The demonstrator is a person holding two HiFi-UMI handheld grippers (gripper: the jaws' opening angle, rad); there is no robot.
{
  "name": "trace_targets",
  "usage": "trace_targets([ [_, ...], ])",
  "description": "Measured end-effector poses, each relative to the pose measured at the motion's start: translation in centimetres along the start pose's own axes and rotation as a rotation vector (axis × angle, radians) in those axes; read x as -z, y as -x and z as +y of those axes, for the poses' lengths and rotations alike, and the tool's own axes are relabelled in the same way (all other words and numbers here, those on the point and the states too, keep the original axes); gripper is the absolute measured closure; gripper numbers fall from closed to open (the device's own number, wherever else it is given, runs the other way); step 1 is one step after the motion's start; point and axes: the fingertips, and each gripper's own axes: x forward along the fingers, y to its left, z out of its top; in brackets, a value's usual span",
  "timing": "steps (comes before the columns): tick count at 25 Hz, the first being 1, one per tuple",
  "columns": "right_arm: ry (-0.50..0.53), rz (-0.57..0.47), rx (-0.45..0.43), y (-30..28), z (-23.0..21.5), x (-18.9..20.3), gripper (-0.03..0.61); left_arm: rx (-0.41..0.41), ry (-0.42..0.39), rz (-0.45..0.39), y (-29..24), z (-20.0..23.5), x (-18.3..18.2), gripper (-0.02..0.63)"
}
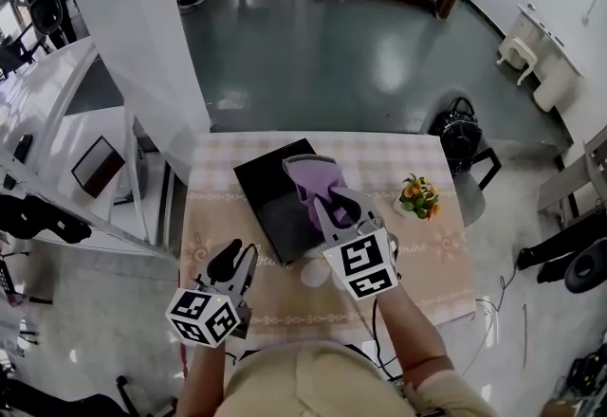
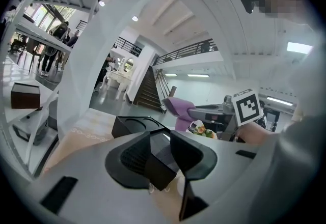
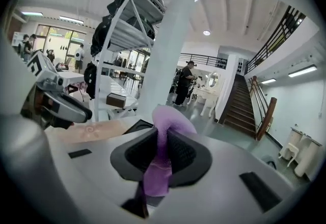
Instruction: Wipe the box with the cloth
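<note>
Right gripper: your right gripper (image 1: 337, 211) was clenched on the cloth (image 1: 318, 180), with a purple fold pinched between the jaws.
Left gripper: your left gripper (image 1: 235, 259) was released, jaws apart and nothing between them. It sat to the near left of the box (image 1: 270, 188), seemingly just clear of it.
Box: black, lying flat on the table (image 1: 218, 216), left of centre.
Cloth position: it was over the far right part of the box. Whether it pressed on the top could not be settled.
Step (judged): you were starting the wipe, and most of the top lay uncovered.
Method: you would have done well to lower the cloth until it flattened, then sweep from far to near in overlapping strokes. The free gripper could have steadied the near left corner so the box did not slide toward the flowers (image 1: 419, 195).
Count: one box, one cloth, two grippers, one bunch of flowers, one table.
</note>
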Motion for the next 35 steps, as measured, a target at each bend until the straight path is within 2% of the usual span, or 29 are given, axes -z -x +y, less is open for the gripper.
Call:
trace_targets([
  [4,-0.011,-0.017,-0.092,0.7,3.1,-0.9,0.506,-0.014,0.013,0.002,0.5,0.0,0.5,0.492],
  [8,0.003,0.009,-0.174,-0.3,6.9,0.8,0.506,-0.028,0.026,-0.001,1.0,0.1,0.9,0.492],
  [16,0.011,0.110,-0.212,-1.9,11.2,6.4,0.506,-0.061,0.052,0.005,2.0,0.9,1.8,0.495],
  [22,-0.005,0.141,-0.212,-2.4,11.1,7.9,0.506,-0.066,0.060,0.017,2.2,1.1,2.3,0.496],
  [29,0.089,0.151,-0.201,-2.3,10.3,8.5,0.506,-0.038,0.050,0.035,1.7,0.5,2.6,0.496],
  [35,0.080,0.174,-0.155,-1.8,8.0,9.4,0.506,-0.020,0.048,0.046,1.3,0.1,2.6,0.497],
])
